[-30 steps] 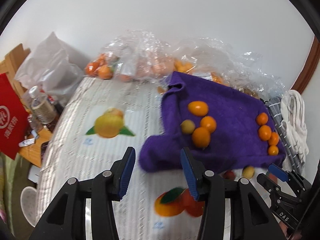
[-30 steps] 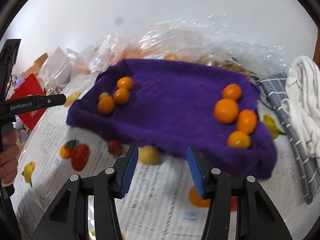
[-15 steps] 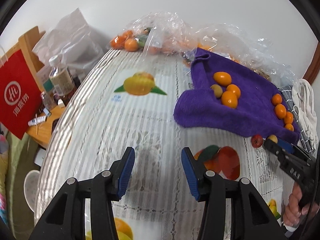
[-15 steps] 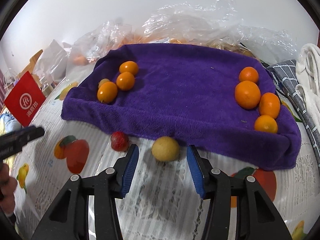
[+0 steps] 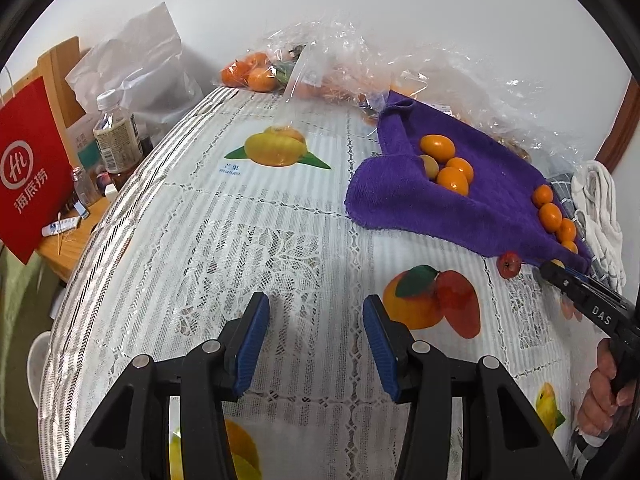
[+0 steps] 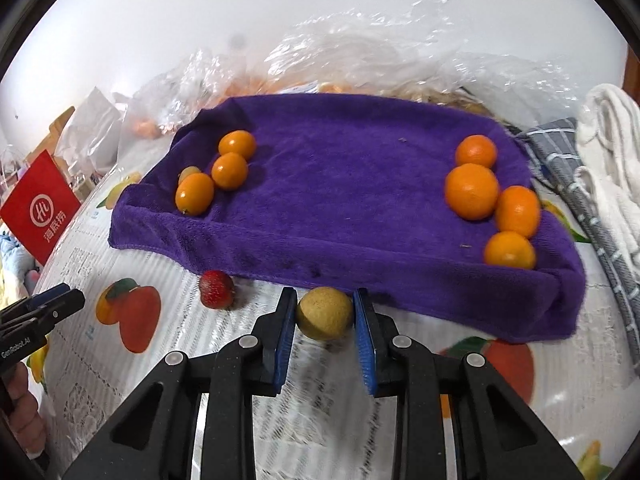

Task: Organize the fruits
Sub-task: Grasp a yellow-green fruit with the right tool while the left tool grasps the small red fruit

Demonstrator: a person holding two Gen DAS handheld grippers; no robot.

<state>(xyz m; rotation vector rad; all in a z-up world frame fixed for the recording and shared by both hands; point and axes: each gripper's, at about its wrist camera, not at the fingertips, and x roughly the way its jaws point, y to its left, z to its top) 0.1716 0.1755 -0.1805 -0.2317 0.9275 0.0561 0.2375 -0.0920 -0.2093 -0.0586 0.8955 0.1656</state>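
Note:
A purple towel (image 6: pixel 340 184) lies on the fruit-print tablecloth (image 6: pixel 132 364). Several orange kumquats (image 6: pixel 228 170) sit at its left end and several oranges (image 6: pixel 472 190) at its right end. My right gripper (image 6: pixel 325 312) has closed its blue pads on a yellow-brown round fruit (image 6: pixel 325 313) on the cloth just in front of the towel. A small red fruit (image 6: pixel 216 289) lies to its left. My left gripper (image 5: pixel 316 344) is open and empty over bare tablecloth, well left of the towel (image 5: pixel 460 200). The red fruit also shows in the left wrist view (image 5: pixel 509 265).
Clear plastic bags of oranges (image 5: pixel 256 74) lie behind the towel. A grey checked cloth (image 6: pixel 568 160) and a white towel (image 6: pixel 608 140) lie to the right. A bottle (image 5: pixel 116 136) and a red paper bag (image 5: pixel 28 168) stand off the table's left edge.
My right gripper moved forward and closed on the yellow-brown fruit. My left gripper pulled back and left, away from the towel, staying open.

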